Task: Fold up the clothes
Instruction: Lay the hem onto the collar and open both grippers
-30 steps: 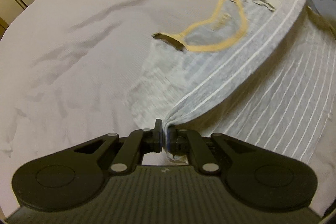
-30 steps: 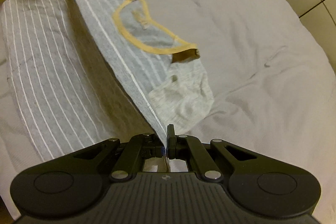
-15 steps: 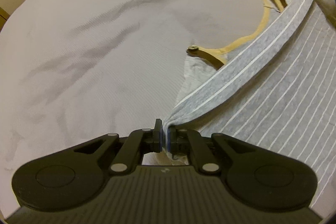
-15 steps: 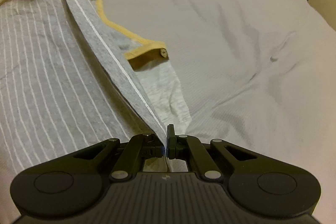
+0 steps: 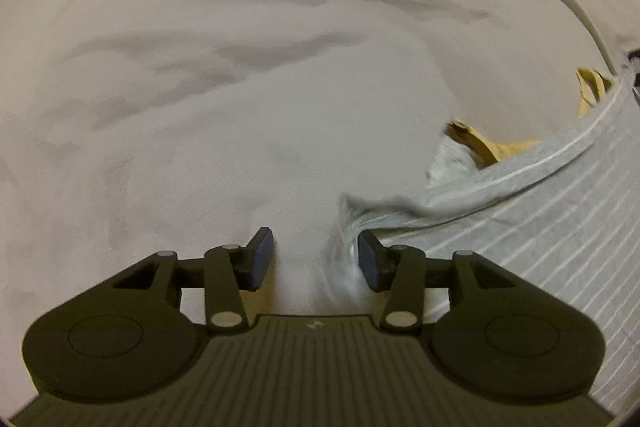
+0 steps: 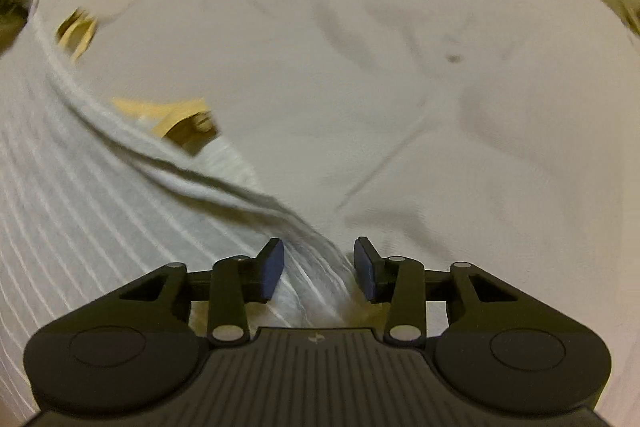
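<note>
Both claws have just let go. Left claw (image 5: 316,259): jaws now spread wide, nothing pinched, where half a second ago they were clamped on the hem corner of the striped shirt (image 5: 560,227). The bunched corner lies between the pads, touching the inner face of the right-side pad, resting on the bed sheet (image 5: 240,87). Right claw (image 6: 319,269): same story, jaws wide apart, empty, the other hem corner lying loose in the gap between the pads.

Further out, the folded-over hem edge (image 6: 132,155) has dropped. It was stretched taut in the air between the two claws; now it sags in a soft curve along the shirt's upper part. Just past that edge the yellow collar trim (image 6: 180,117) with its button peeks out, along with a bit of pale fabric beside it, so the hem stops a little short of the neckline. Right view is motion-blurred, detail is soft there.

Beyond, only wrinkled sheet, with a pale wall or cabinet at the corners.

Judgement: bottom-to-top fold laid down and released. Shirt sits on the bed, folded roughly in half; next probably a crosswise fold or smoothing.
</note>
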A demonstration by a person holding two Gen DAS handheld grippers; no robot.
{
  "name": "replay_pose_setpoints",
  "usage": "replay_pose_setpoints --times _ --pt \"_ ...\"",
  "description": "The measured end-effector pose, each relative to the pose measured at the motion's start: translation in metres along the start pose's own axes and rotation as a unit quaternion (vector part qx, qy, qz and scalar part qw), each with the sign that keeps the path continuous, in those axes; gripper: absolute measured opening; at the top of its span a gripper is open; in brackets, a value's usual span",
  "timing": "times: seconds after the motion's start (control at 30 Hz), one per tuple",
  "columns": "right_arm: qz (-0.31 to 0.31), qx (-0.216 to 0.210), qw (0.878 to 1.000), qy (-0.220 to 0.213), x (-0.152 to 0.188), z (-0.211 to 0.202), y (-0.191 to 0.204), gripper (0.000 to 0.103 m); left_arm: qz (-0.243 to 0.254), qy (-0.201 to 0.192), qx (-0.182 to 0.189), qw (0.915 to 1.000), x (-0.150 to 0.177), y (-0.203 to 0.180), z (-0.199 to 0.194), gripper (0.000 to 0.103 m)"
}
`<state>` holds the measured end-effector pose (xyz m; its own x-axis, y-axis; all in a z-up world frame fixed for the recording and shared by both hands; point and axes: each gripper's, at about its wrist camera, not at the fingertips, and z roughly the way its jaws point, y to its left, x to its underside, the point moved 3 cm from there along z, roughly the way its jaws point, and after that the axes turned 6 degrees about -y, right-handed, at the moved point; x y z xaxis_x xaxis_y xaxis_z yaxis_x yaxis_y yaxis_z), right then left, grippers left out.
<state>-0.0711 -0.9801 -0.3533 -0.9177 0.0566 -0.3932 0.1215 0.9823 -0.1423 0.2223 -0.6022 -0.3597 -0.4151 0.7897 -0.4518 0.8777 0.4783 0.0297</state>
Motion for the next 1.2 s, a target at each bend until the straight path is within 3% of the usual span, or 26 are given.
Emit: replay_pose_setpoints --times 0.17,0.37,0.57,0.7,0.87,1.2 --pt "0.053 0.03 0.998 -0.006 0.005 -0.002 -0.013 0.04 -0.075 -0.023 -0.014 0.9968 0.0 0.027 -0.012 0.038" --pt "0.1 0.071 0.992 -0.015 0.016 -0.011 -0.014 0.044 -0.109 -0.027 -0.025 0.9934 0.012 0.04 -0.023 0.038" --pt "0.125 0.041 0.99 -0.039 0.036 -0.043 0.021 0.044 -0.122 -0.036 -0.018 0.9917 0.046 0.011 -0.048 0.039" --pt "0.11 -0.011 0.993 -0.034 0.062 -0.062 0.075 0.044 -0.108 -0.025 0.003 0.9938 0.077 -0.025 -0.065 0.039" --pt "0.08 -0.075 0.994 -0.019 0.08 -0.061 0.128 0.044 -0.015 -0.008 0.04 0.9991 0.095 -0.076 -0.069 0.039" --pt "0.005 -0.099 0.993 -0.066 -0.008 0.017 0.149 0.044 0.063 -0.045 0.079 0.9938 0.014 -0.112 0.01 0.039"
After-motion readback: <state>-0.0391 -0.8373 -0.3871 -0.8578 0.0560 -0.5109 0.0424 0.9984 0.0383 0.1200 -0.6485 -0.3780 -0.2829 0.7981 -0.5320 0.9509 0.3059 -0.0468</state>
